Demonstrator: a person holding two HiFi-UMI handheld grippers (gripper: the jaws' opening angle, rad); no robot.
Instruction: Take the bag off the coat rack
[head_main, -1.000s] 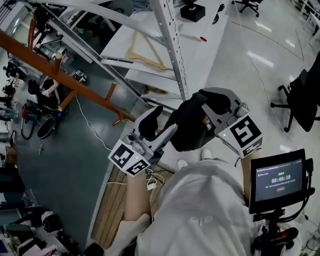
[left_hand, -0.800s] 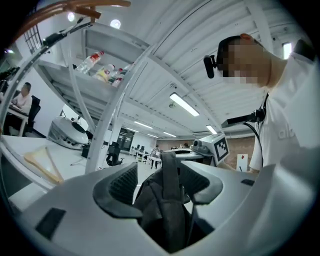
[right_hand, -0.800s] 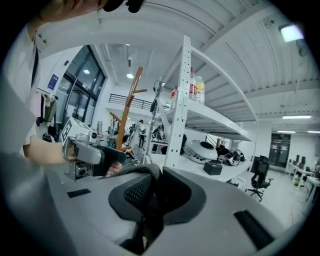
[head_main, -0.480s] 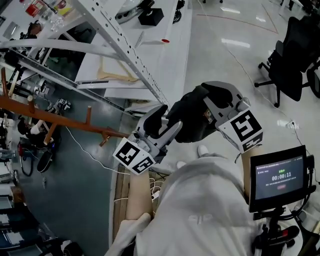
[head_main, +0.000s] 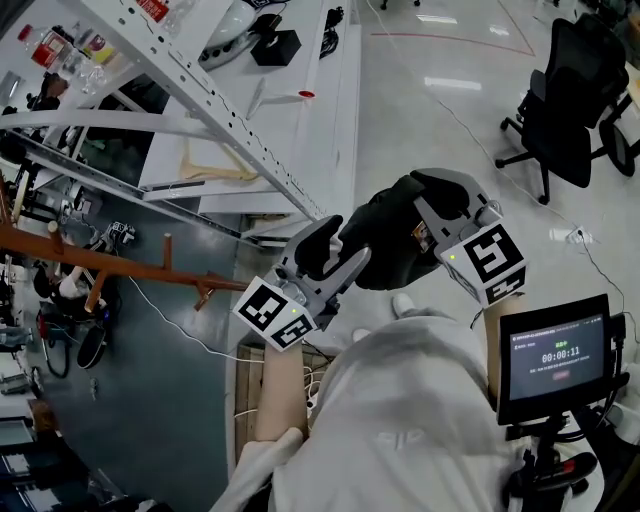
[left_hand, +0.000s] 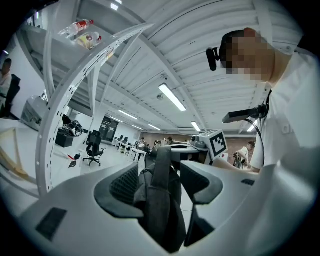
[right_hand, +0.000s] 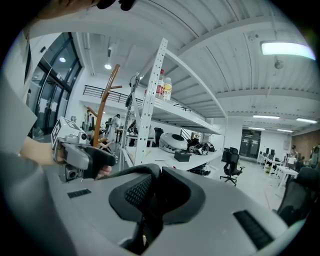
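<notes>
The left claw (left_hand: 159, 176) pinches a fold of dark grey woven fabric with a stitched band down its middle. The right claw (right_hand: 150, 192) is clamped on a black curved edge. Both are parts of the bag (head_main: 385, 235), a soft, rumpled black bundle held up between the two claws before the person's chest, well apart from the orange wooden coat rack (head_main: 110, 265) at the left.
</notes>
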